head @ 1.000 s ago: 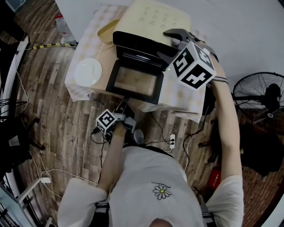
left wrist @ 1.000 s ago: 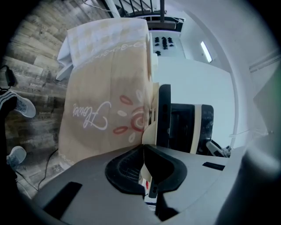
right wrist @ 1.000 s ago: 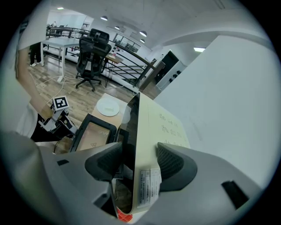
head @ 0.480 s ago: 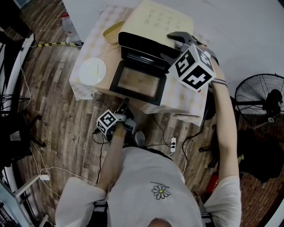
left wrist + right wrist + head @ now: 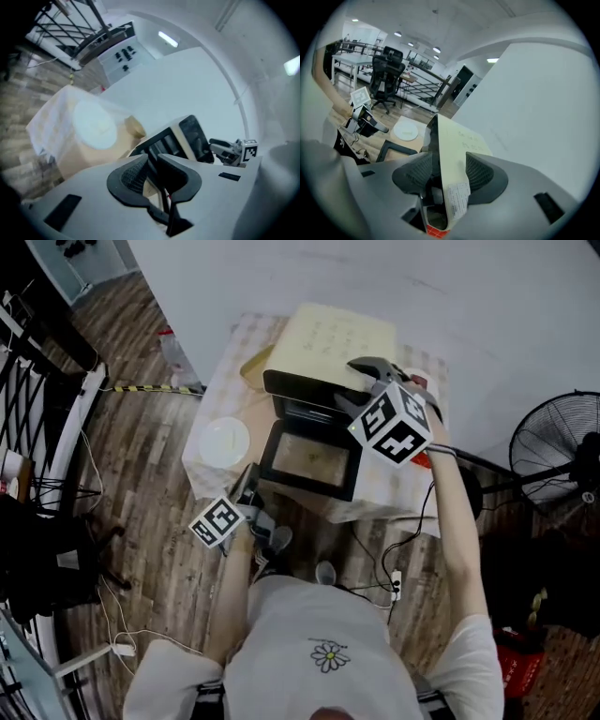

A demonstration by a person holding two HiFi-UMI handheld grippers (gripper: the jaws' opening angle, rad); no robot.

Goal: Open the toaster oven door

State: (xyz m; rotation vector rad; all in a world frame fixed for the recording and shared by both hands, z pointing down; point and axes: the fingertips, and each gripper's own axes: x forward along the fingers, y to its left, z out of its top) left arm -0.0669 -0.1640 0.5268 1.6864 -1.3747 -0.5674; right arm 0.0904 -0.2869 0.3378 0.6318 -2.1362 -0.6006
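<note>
The cream toaster oven (image 5: pixel 328 343) stands on a small table, its glass door (image 5: pixel 312 457) folded down flat toward me. My left gripper (image 5: pixel 247 482) sits just off the door's front left corner. Its jaws are opening, with only a narrow gap and nothing gripped, and the left gripper (image 5: pixel 153 164) looks along the oven (image 5: pixel 187 136). My right gripper (image 5: pixel 359 385) straddles the oven's top right front corner. Its jaws are wide and closing, and in the right gripper view the oven's body (image 5: pixel 454 145) fills the gap of the right gripper (image 5: pixel 443 173).
A white plate (image 5: pixel 223 440) lies on the table left of the oven, and a yellow tray (image 5: pixel 251 367) lies behind it. The checked tablecloth (image 5: pixel 398 488) hangs over the edges. A bottle (image 5: pixel 173 348) and a fan (image 5: pixel 553 442) stand on the wooden floor. Cables trail near my feet.
The left gripper has slid off the door's front edge toward its left corner and its jaws have parted slightly. The door stays down. The right gripper remains at the oven's corner.
</note>
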